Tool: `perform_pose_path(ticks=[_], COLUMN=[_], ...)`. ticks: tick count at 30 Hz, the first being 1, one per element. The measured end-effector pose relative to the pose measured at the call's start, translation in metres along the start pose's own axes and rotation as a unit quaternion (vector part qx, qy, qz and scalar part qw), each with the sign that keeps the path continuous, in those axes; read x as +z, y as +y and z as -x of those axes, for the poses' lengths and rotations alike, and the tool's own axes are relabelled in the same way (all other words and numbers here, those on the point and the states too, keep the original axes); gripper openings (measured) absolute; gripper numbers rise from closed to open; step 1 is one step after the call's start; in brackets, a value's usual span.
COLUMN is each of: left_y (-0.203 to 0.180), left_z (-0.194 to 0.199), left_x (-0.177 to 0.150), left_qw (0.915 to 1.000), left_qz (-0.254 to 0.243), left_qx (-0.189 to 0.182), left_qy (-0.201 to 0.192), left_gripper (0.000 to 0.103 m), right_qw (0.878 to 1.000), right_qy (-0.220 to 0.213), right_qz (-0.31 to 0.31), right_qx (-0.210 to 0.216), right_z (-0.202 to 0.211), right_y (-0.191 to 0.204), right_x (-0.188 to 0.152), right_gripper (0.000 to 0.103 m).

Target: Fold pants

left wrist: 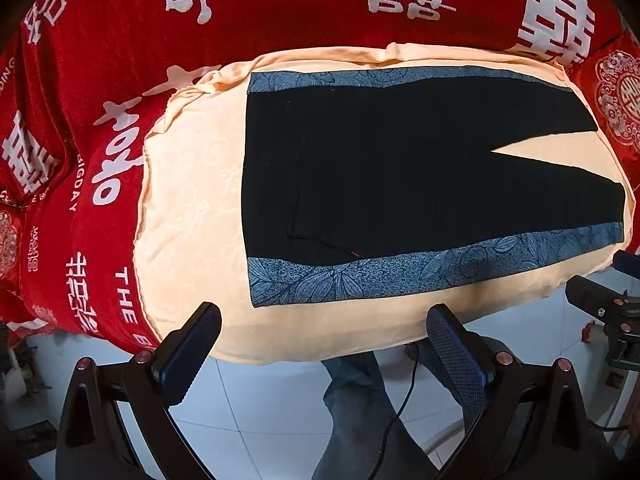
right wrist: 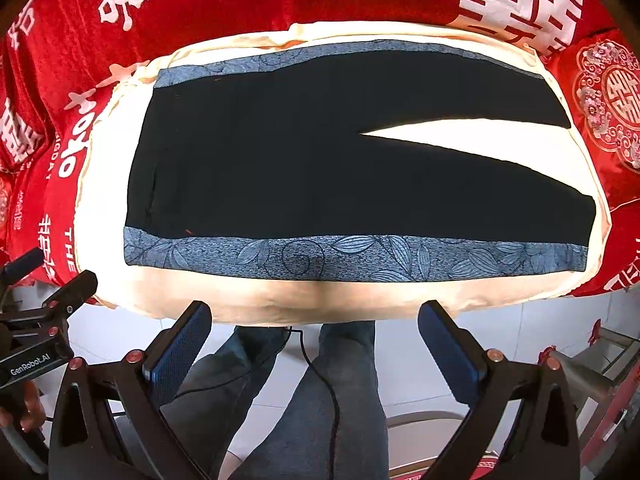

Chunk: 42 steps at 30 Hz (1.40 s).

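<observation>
Black pants (left wrist: 400,168) (right wrist: 300,168) with blue leaf-patterned side stripes lie flat on a cream cushion (left wrist: 192,200) (right wrist: 248,300). The waist is at the left and the two legs spread apart at the right. My left gripper (left wrist: 324,320) hangs open in front of the cushion's near edge, below the near stripe, touching nothing. My right gripper (right wrist: 316,318) is also open, held just off the cushion's near edge, with nothing between its fingers. The other gripper shows at the edge of each view: the right one (left wrist: 600,304) and the left one (right wrist: 52,296).
A red blanket (left wrist: 120,80) (right wrist: 200,0) with white characters surrounds the cushion. A person's legs in jeans (right wrist: 320,400) and a black cable (right wrist: 320,368) are below, over white floor tiles (left wrist: 260,420). A grey metal frame (right wrist: 600,360) stands at the right.
</observation>
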State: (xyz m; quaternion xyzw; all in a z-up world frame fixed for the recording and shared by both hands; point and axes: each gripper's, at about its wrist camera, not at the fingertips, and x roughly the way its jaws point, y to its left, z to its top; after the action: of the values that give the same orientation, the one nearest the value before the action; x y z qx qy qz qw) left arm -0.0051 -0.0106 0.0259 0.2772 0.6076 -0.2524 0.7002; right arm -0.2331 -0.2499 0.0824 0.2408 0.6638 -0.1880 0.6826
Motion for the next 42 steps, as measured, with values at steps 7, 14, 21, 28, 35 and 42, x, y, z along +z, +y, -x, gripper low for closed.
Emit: perform_pose_path(ticks=[7, 14, 21, 28, 35, 42], left_y=[-0.001, -0.003, 0.001, -0.002, -0.003, -0.010], left_z=[0.001, 0.002, 0.004, 0.007, 0.007, 0.007], left_x=[0.000, -0.001, -0.002, -0.002, -0.003, -0.002], left_qw=[1.0000, 1.0000, 0.9999, 0.9998, 0.9997, 0.9996], left_qz=[0.001, 0.002, 0.004, 0.003, 0.003, 0.009], left_qx=[0.003, 0.006, 0.010, 0.015, 0.019, 0.025], left_qy=[-0.002, -0.003, -0.007, -0.013, -0.013, -0.010], left_gripper=[0.103, 0.103, 0.103, 0.103, 0.103, 0.103], right_qw=[1.000, 1.000, 1.000, 1.000, 1.000, 1.000], right_qy=[0.000, -0.002, -0.003, -0.005, -0.004, -0.004], right_qz=[0.002, 0.005, 0.004, 0.006, 0.010, 0.015], right_qx=[-0.003, -0.006, -0.006, -0.007, -0.009, -0.005], right_z=[0.000, 0.002, 0.003, 0.004, 0.004, 0.002], right_y=[-0.001, -0.001, -0.002, -0.001, -0.001, -0.005], right_x=[0.000, 0.001, 0.001, 0.001, 0.001, 0.001], right_gripper=[0.103, 0.103, 0.103, 0.103, 0.103, 0.103])
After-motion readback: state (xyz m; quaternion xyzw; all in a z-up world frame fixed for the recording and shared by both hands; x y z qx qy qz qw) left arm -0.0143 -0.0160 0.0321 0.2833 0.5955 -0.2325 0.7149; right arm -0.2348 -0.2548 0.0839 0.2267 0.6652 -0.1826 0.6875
